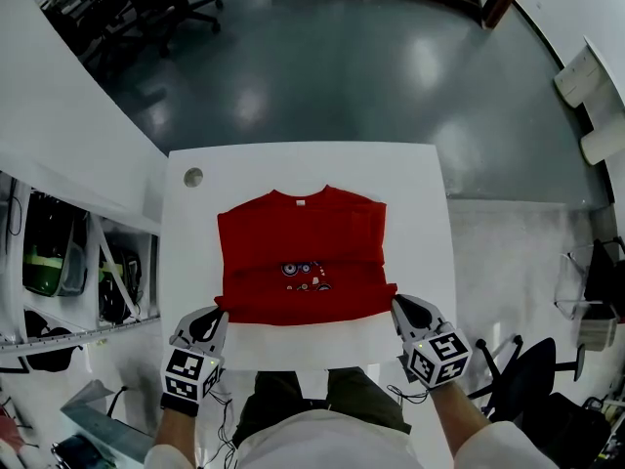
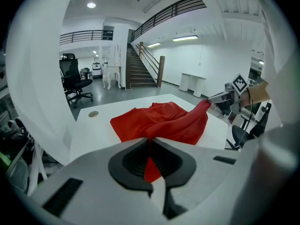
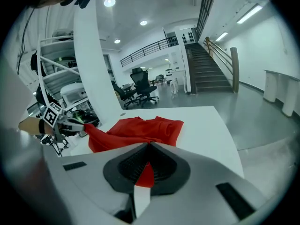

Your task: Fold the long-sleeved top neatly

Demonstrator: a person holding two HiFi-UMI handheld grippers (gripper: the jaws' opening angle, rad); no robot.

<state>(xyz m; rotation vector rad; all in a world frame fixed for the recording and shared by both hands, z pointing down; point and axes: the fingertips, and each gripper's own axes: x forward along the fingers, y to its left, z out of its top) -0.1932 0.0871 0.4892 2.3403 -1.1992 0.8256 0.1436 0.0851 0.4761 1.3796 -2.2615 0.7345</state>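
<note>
A red long-sleeved top [image 1: 301,252] lies on the white table [image 1: 420,179], collar at the far side, sleeves folded in, a small print near its middle. My left gripper [image 1: 220,313] is shut on the near left corner of its hem and my right gripper [image 1: 397,307] on the near right corner. The hem is lifted off the table and stretched between them. In the left gripper view red cloth [image 2: 151,165] runs out from between the jaws to the top [image 2: 159,121]. The right gripper view shows the same pinch of cloth [image 3: 147,172] and the top [image 3: 136,131] beyond.
A small round disc [image 1: 193,177] is set in the table's far left corner. Shelving with gear [image 1: 68,262] stands to the left, office chairs [image 1: 146,13] at the far left and one [image 1: 532,379] near right. A staircase [image 2: 140,67] rises beyond the table.
</note>
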